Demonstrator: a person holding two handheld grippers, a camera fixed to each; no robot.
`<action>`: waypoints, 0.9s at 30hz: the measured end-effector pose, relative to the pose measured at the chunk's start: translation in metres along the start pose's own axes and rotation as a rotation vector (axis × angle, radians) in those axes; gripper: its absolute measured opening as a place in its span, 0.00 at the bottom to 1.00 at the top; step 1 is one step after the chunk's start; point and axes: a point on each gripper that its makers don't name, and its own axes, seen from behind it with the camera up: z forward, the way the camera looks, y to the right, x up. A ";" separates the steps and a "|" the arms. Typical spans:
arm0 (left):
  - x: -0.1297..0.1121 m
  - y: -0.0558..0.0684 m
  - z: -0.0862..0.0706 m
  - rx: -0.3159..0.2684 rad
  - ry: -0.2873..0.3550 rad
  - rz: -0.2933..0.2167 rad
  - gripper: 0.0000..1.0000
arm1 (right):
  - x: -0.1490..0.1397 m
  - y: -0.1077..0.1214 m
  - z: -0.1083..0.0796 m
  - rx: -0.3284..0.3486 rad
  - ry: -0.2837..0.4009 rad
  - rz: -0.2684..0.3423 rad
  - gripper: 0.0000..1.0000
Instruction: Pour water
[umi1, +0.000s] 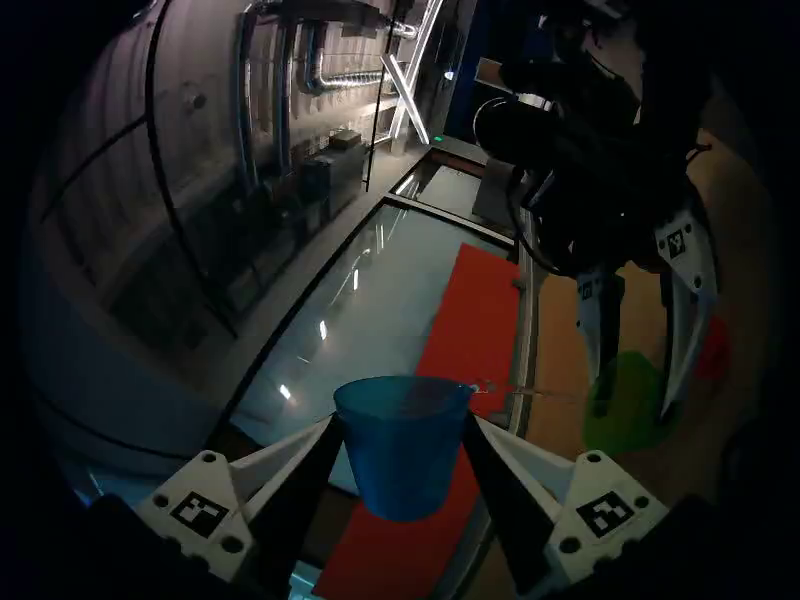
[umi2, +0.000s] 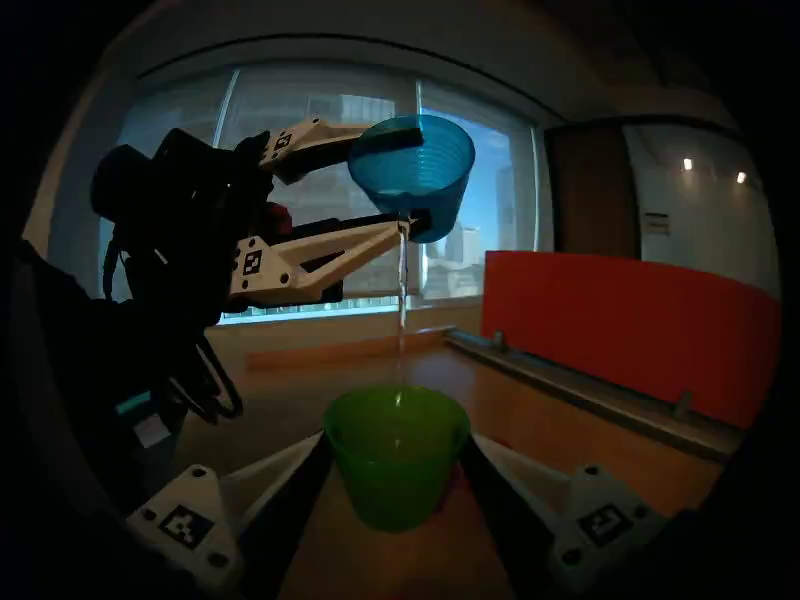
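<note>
Up close in the left gripper view, the left gripper (umi1: 403, 425) is clamped on a blue cup (umi1: 403, 470), one finger on each side. A thin stream of water (umi1: 520, 392) leaves its rim toward a green cup (umi1: 625, 400), which the right gripper (umi1: 634, 405) seems to clasp in the dim light.

Over in the right gripper view, the right gripper (umi2: 397, 440) squeezes the upright green cup (umi2: 397, 470), with the wooden surface (umi2: 520, 400) beyond it. The tilted blue cup (umi2: 415, 170) pours water (umi2: 402, 290) into it in front of a window (umi2: 500, 150).
</note>
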 end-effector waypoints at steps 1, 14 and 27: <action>0.000 0.000 0.000 0.000 0.000 0.002 0.84 | 0.000 0.000 0.000 0.000 0.001 0.000 0.90; 0.002 0.003 -0.001 -0.017 -0.001 0.027 0.84 | 0.000 0.000 -0.001 -0.002 0.004 0.000 0.90; 0.004 0.006 -0.001 -0.033 -0.004 0.051 0.84 | 0.000 0.000 -0.001 -0.004 0.007 0.000 0.90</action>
